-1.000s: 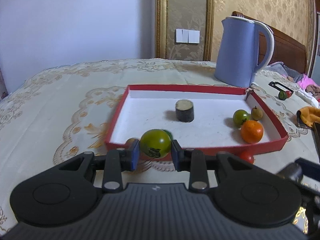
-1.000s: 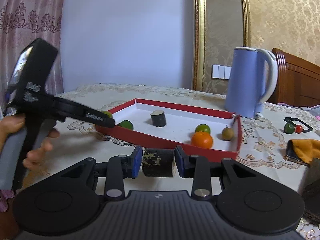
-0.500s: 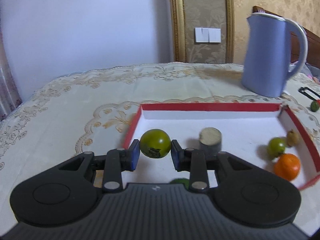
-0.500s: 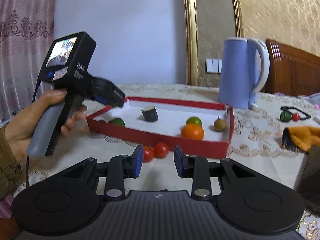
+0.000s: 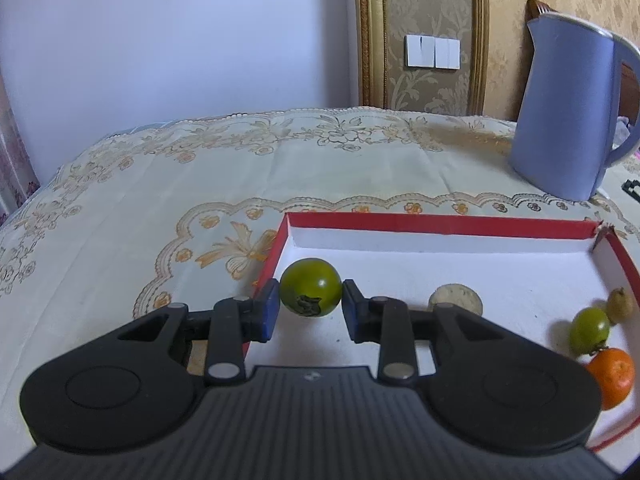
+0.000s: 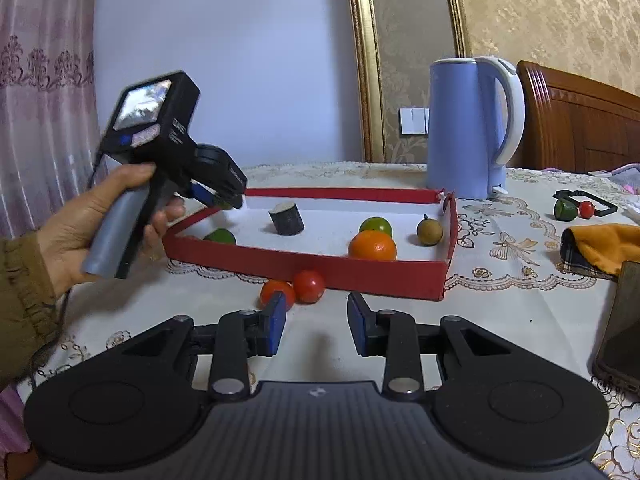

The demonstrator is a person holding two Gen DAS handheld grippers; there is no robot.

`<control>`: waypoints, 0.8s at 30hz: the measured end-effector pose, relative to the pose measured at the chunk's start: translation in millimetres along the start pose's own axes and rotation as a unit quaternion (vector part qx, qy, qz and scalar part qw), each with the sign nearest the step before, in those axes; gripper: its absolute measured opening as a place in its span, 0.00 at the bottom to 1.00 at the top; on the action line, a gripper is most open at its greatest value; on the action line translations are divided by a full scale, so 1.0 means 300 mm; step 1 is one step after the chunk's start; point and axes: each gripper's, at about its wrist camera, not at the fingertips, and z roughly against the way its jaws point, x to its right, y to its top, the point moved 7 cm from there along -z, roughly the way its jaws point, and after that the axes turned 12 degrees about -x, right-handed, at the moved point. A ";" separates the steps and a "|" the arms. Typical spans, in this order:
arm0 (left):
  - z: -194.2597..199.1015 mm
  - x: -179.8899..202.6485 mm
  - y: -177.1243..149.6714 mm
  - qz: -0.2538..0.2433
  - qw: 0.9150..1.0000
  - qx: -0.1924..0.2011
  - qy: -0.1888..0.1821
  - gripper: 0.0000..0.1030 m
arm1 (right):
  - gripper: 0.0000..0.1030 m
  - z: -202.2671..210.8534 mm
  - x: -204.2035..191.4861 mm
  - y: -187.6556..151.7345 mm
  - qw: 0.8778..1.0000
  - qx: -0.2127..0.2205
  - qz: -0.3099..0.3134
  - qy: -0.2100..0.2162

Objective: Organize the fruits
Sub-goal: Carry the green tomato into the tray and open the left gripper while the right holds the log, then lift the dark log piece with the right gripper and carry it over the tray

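Note:
My left gripper (image 5: 310,306) is shut on a green round fruit (image 5: 311,292) and holds it over the left end of the red tray (image 5: 440,225). In the tray lie a dark cylinder (image 5: 455,298), a green fruit (image 5: 589,324), an orange (image 5: 611,372) and a small brown fruit (image 5: 619,302). My right gripper (image 6: 316,324) is open and empty above the tablecloth in front of the tray (image 6: 360,276). Two red tomatoes (image 6: 308,286) lie just beyond its fingers. The left gripper (image 6: 218,194) shows at the tray's left corner.
A blue kettle (image 6: 468,128) stands behind the tray. At the right lie a black frame with a green and a red fruit (image 6: 576,208), an orange cloth (image 6: 600,246) and a phone (image 6: 620,340). A green fruit (image 6: 220,237) sits in the tray's near left corner.
My left gripper carried the green fruit forward from in front of the tray to above its left end. My right gripper no longer holds the dark cylinder and is open.

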 end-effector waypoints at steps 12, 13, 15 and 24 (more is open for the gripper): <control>0.004 0.013 -0.006 -0.013 1.000 0.013 0.017 0.43 | 0.32 0.005 0.052 -0.005 1.000 -0.002 -0.019 -0.013; 0.010 0.014 -0.005 -0.015 1.000 0.015 0.018 0.43 | 0.32 0.005 0.055 -0.006 1.000 -0.002 -0.022 -0.013; 0.020 0.012 -0.004 -0.017 1.000 0.018 0.019 0.44 | 0.33 0.005 0.062 -0.005 1.000 0.000 -0.026 -0.013; 0.093 -0.024 -0.032 -0.008 0.999 0.031 0.019 0.50 | 0.44 0.029 0.075 -0.013 0.999 0.011 -0.033 -0.005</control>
